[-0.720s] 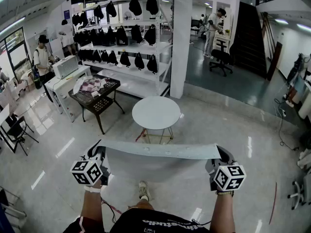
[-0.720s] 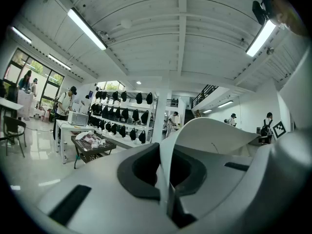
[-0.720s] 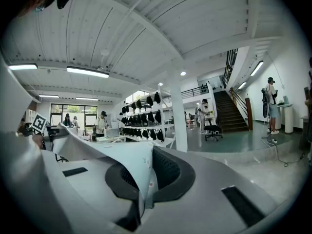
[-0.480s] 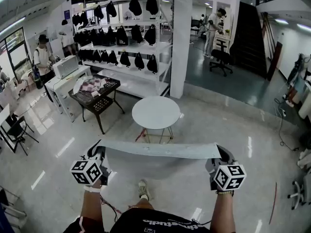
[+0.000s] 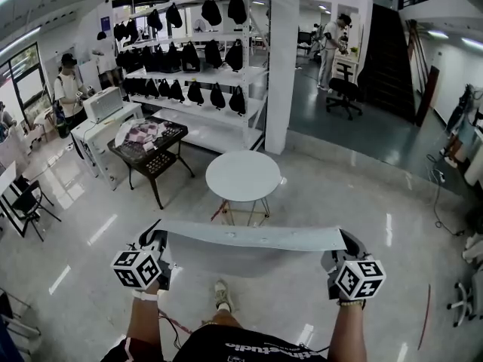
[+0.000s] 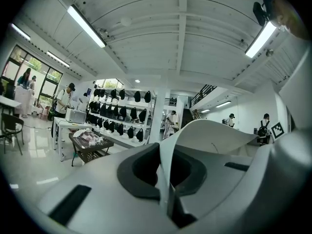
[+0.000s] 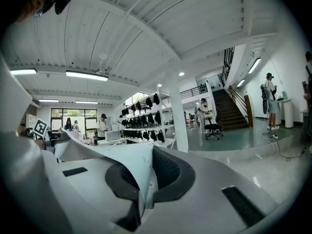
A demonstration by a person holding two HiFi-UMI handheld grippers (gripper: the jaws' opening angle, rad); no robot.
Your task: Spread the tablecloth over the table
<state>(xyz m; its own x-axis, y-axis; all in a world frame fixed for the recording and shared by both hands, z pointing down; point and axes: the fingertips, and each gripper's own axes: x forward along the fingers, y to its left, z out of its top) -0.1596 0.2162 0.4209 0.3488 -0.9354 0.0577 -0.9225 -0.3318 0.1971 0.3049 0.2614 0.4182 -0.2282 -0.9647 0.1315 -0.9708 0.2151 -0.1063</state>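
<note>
A wide glossy floor [image 5: 392,202] fills most of the head view, with a white shelving rack [image 5: 200,66] of dark bags at the far left, a white column [image 5: 281,59] just right of it and a dark staircase [image 5: 392,51] at the far right. The tablecloth [image 5: 249,238], pale and plain, is up in the air near the person, drawn out in a long band from left to right with its lower part sagging below the taut upper edge. It is on the near side of the round white table [image 5: 243,176] and does not touch it; the table top is bare. To the left of that table stands a low black table [image 5: 147,153] carrying some packets, and farther left is a white desk [image 5: 98,130]. The left gripper [image 5: 155,234] is clamped on the left corner of the cloth: in the left gripper view its jaws are closed tight on a fold of the tablecloth [image 6: 209,133], which curls up and away to the right from the left gripper [image 6: 165,179]. The right gripper [image 5: 343,241] pinches the right corner the same way; in the right gripper view the tablecloth [image 7: 122,160] runs off to the left from the closed right gripper [image 7: 144,179]. A shoe [image 5: 221,296] shows on the floor beneath the cloth.
</note>
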